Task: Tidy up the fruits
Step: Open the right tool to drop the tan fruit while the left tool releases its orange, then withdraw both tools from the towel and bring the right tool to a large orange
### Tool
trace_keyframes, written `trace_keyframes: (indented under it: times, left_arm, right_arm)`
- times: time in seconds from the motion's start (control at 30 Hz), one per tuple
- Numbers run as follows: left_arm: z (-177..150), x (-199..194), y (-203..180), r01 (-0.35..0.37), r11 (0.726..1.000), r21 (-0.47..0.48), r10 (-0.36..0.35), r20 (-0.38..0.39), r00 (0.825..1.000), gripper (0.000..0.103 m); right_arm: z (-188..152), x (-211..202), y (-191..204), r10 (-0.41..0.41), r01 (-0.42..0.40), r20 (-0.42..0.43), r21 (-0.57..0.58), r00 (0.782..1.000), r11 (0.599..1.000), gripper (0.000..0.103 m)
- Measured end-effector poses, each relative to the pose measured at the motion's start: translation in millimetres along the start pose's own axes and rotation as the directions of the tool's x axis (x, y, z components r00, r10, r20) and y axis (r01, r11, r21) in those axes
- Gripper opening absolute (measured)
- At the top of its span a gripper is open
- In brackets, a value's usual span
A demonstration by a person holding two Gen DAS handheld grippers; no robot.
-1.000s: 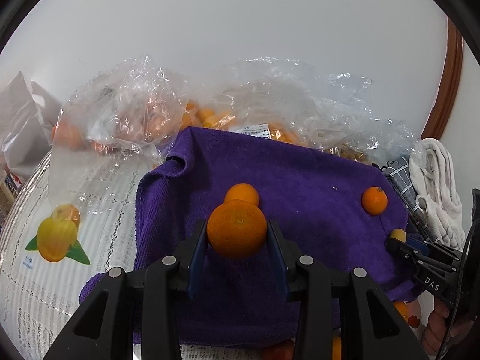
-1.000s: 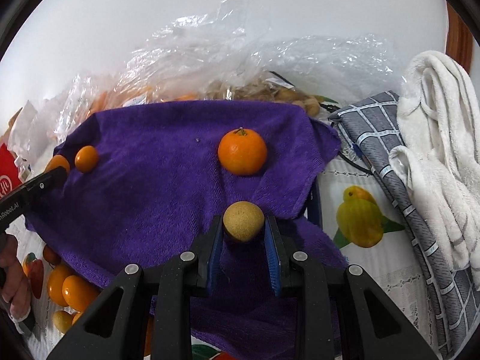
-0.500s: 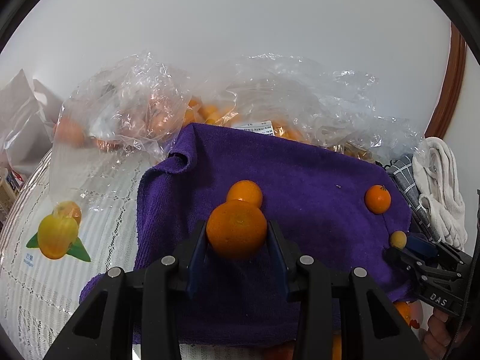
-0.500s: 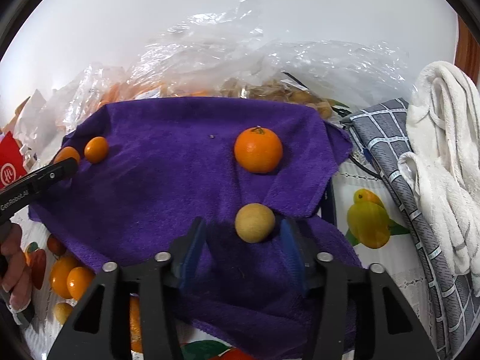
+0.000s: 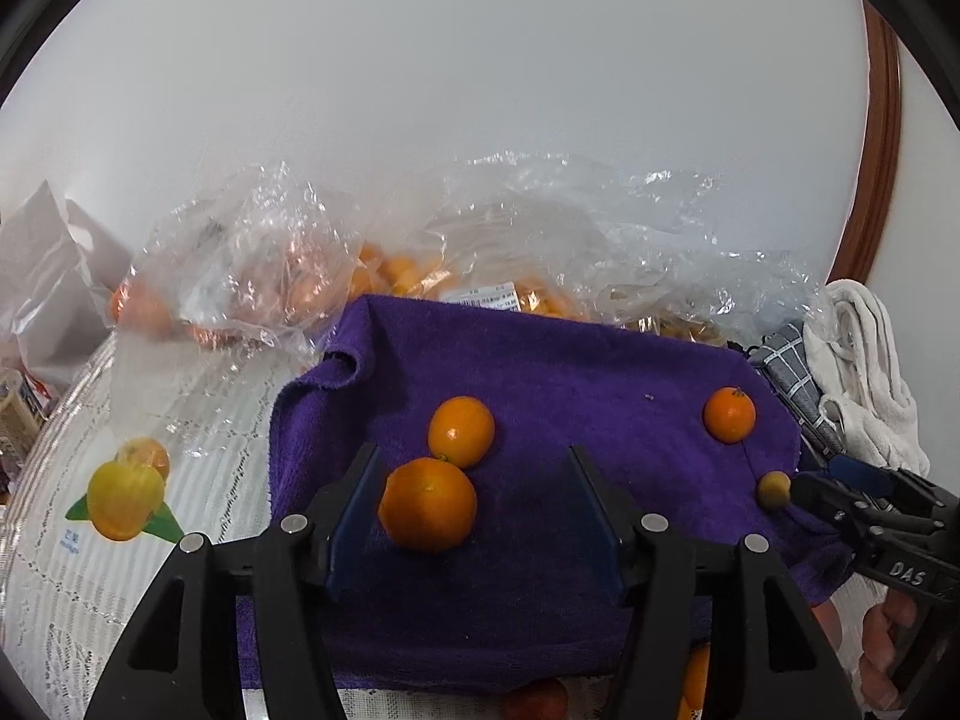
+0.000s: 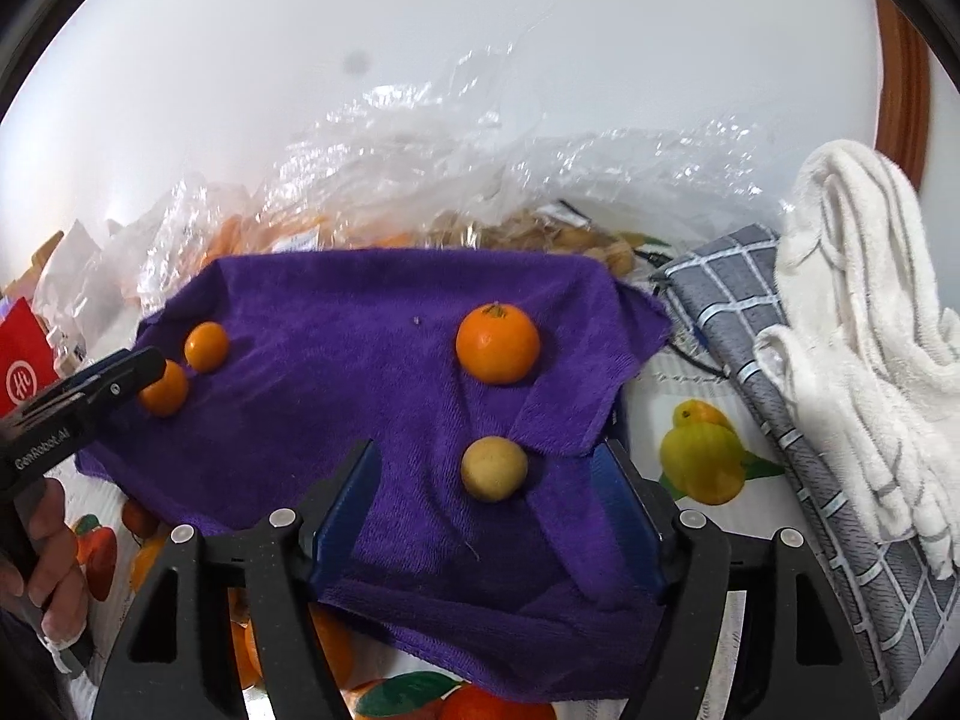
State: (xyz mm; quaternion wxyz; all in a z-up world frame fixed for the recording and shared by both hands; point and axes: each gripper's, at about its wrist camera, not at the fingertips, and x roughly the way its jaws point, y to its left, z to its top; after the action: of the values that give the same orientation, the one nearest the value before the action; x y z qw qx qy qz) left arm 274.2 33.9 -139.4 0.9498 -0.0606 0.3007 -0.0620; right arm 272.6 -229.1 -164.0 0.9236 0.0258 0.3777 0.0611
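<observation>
The right tongs (image 6: 483, 498) are opening around a yellow-brown fruit (image 6: 494, 468) resting on the purple towel (image 6: 336, 396).

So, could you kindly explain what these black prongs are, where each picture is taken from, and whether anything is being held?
There is no robot: a person holds a two-finger gripper in each hand, each with a camera looking along its fingers. In the left camera's picture, the left gripper is opening around a large orange that rests on the purple towel. In the right camera's picture, the right gripper is opening too, its fingers clear of the small tan fruit lying between them. Nothing is gripped. Behind the towel lie clear plastic bags of fruit.
</observation>
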Motion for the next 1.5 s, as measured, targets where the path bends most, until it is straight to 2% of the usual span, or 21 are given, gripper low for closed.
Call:
trace_keyframes:
  times: [0.17,0.4,0.5,0.7,0.8,0.9,0.97,1.13,1.5]
  left_arm:
    - [3,-13,-4,-0.003,1.000,-0.004,0.003,0.034,0.999,0.058]
    - [8,-48,-12,-0.031,0.999,0.023,0.030,0.064,0.997,0.059]
    - [-1,-60,-7,-0.033,0.999,0.013,0.033,0.025,0.999,0.059]
    - [-32,-86,3,-0.079,0.992,0.095,0.084,-0.051,0.995,0.059]
    - [-50,-95,14,-0.082,0.995,0.063,0.087,-0.077,0.993,0.059]
    - [-64,-96,21,-0.095,0.994,0.054,0.100,-0.116,0.988,0.059]
    - [-69,-97,24,-0.102,0.994,0.042,0.106,-0.118,0.987,0.059]
    - [-78,-96,27,-0.133,0.991,0.030,0.136,-0.113,0.984,0.059]
    - [-82,-94,46,-0.108,0.992,-0.065,0.097,-0.154,0.983,0.059]
  right_arm:
    - [3,-25,5,-0.034,0.034,0.030,-0.007,0.999,0.999,0.072]
    - [-12,-59,6,-0.035,0.035,0.015,-0.011,0.999,0.999,0.072]
    - [-22,-71,4,-0.035,0.035,0.007,0.000,0.999,0.999,0.072]
    - [-48,-81,2,-0.018,0.018,-0.012,0.024,1.000,1.000,0.068]
    - [-59,-79,0,0.015,-0.013,-0.040,0.044,0.999,0.999,0.063]
    - [-68,-77,-2,0.015,-0.011,-0.066,0.051,0.998,0.999,0.058]
    - [-71,-78,-1,0.010,-0.007,-0.082,0.044,0.997,0.999,0.053]
    - [-76,-89,6,0.012,-0.011,-0.061,0.016,0.998,1.000,0.053]
    - [-64,-68,41,0.089,-0.092,-0.099,-0.034,0.991,0.995,0.053]
